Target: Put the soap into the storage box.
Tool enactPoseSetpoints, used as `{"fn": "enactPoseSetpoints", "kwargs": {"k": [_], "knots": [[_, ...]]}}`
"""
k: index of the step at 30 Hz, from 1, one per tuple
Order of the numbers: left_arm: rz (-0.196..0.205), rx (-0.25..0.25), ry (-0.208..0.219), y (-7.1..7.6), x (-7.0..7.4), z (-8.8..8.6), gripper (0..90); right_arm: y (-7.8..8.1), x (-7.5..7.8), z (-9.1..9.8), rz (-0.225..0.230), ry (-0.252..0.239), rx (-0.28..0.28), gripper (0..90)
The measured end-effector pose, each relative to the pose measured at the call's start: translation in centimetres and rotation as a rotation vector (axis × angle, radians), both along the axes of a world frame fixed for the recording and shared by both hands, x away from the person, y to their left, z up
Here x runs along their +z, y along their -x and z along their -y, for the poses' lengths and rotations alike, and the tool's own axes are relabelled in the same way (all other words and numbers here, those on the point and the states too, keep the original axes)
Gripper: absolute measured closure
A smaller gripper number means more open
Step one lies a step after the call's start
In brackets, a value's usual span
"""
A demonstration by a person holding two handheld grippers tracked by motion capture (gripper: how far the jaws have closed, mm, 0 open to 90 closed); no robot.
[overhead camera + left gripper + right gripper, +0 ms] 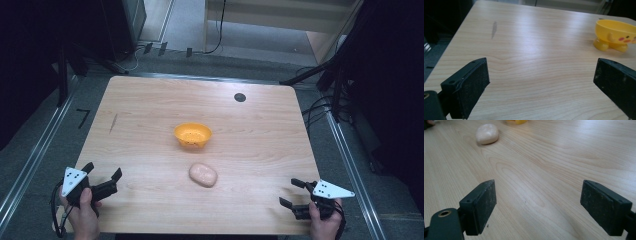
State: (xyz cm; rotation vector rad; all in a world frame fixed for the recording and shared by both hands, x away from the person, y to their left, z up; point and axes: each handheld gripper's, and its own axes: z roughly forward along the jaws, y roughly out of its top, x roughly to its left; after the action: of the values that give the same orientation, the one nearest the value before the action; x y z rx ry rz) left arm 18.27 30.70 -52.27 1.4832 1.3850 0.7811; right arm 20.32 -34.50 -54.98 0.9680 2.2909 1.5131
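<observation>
Jaws spread wide and holding nothing, the left gripper and the right gripper sit over the near corners of the pale wooden table, bare wood between their pads. Farther in lies a pinkish rounded lump; behind it stands a yellow plastic bowl, whose stubby feet and painted cheeks show in the left gripper view. Open wood surrounds both.

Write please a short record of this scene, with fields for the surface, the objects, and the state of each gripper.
surface: wooden table
bowl: yellow bowl, upright near the table's middle, nothing seen in it
object: pale rounded lump, on the table nearer the person than the bowl, apart from it
left gripper: open, holds nothing, near left corner
right gripper: open, holds nothing, near right corner
</observation>
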Motion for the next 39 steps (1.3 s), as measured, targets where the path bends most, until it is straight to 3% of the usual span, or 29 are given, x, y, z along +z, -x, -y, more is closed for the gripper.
{"fn": "enactPoseSetpoints", "kwargs": {"k": [6,7,12,18,19,20,21,23,39], "knots": [[-0.009,0.018,-0.033,0.0,-0.1,0.4,0.5,-0.2,0.0,-0.1,-0.022,0.018,-0.016,14.6],[-0.018,0.017,-0.038,-0.1,-0.1,0.3,0.5,-0.5,0.0,-0.4,-0.041,0.040,-0.012,16.8],[-0.027,0.034,-0.030,-0.2,-0.1,0.2,0.5,-0.9,0.1,-0.9,-0.079,0.078,0.003,17.0],[-0.066,0.041,-0.042,-0.6,-0.1,0.4,0.5,-2.0,1.9,-3.1,-0.099,0.184,0.064,19.0],[-0.068,0.045,-0.042,-0.7,-0.1,0.4,0.5,-2.0,1.9,-3.1,-0.099,0.184,0.064,19.0],[-0.070,0.045,-0.041,-0.7,-0.1,0.4,0.6,-2.1,2.1,-3.6,-0.104,0.206,0.081,19.1],[-0.071,0.046,-0.040,-0.7,-0.1,0.4,0.6,-2.5,2.5,-4.8,-0.113,0.265,0.105,19.1],[-0.070,0.044,-0.038,-0.7,-0.1,0.4,0.6,-2.8,2.8,-5.8,-0.116,0.295,0.126,19.4],[-0.096,0.040,-0.057,-0.9,-0.1,0.5,0.6,-5.2,4.0,-10.9,-0.129,0.361,0.176,20.7]]}}
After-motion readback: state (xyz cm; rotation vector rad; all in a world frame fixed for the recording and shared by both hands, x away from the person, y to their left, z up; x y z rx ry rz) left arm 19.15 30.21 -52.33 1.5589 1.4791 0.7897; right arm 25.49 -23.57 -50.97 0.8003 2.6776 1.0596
